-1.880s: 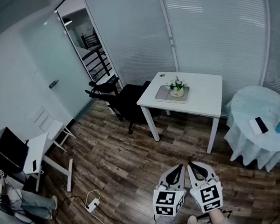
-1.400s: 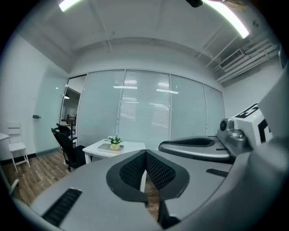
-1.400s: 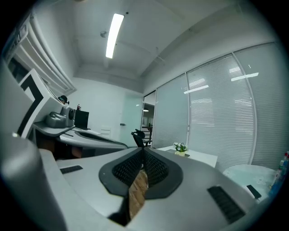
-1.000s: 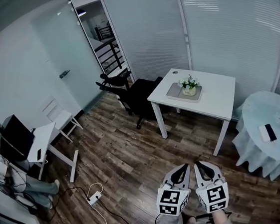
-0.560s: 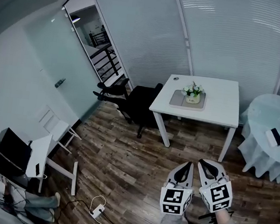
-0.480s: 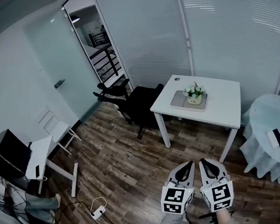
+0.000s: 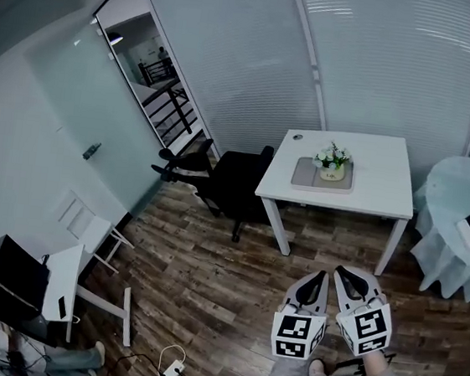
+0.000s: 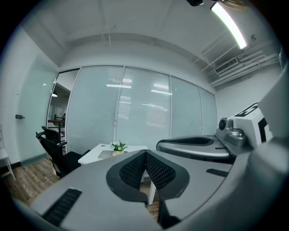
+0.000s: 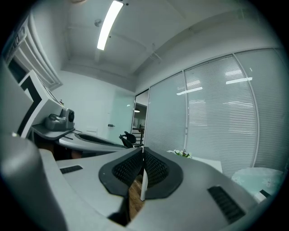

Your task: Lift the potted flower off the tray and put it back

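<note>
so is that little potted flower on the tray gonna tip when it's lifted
Probably light: the potted flower looks small against its tray. It may be a bit top-heavy, since the blooms seem to spread wider than the pot. Too far to judge slipperiness.

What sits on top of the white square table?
A grey tray lies on the table, with the potted flower standing on its right half. A small dark object near the far left corner is too small to identify. The pot hides the tray beneath it.
</note>
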`<action>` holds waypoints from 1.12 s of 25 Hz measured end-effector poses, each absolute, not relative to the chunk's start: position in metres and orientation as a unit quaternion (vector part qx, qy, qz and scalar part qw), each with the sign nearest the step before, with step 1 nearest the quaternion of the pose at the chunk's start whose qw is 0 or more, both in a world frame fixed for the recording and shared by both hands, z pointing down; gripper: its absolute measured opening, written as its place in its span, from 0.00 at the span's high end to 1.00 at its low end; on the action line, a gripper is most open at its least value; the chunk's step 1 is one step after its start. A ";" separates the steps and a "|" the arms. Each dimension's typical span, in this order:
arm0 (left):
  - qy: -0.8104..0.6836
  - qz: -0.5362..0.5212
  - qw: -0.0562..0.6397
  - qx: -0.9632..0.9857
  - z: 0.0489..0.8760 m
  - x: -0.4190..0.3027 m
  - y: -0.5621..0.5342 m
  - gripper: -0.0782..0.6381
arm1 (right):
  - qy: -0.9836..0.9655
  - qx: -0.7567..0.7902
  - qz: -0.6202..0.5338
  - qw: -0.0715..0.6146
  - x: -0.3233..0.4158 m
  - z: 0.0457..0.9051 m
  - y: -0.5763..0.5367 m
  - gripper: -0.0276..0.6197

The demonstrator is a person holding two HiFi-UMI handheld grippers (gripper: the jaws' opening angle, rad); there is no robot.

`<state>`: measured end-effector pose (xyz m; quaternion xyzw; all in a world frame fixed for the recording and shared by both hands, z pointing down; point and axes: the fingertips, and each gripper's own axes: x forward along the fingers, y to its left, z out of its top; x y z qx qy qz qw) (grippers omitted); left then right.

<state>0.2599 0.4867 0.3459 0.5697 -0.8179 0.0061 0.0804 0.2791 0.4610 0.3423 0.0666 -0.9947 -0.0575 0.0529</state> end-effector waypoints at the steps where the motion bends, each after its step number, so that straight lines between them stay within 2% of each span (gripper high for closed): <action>1: -0.816 0.008 0.083 0.572 0.348 0.257 0.487 0.88 | -0.995 0.069 -0.057 0.053 0.276 0.343 0.462 0.92; 14: -0.820 -0.010 0.092 0.565 0.353 0.220 0.484 0.88 | -0.993 0.067 -0.058 0.072 0.242 0.349 0.458 0.92; 28: -0.829 0.004 0.079 0.554 0.344 0.149 0.414 0.88 | -0.995 0.044 -0.064 0.068 0.167 0.345 0.389 0.92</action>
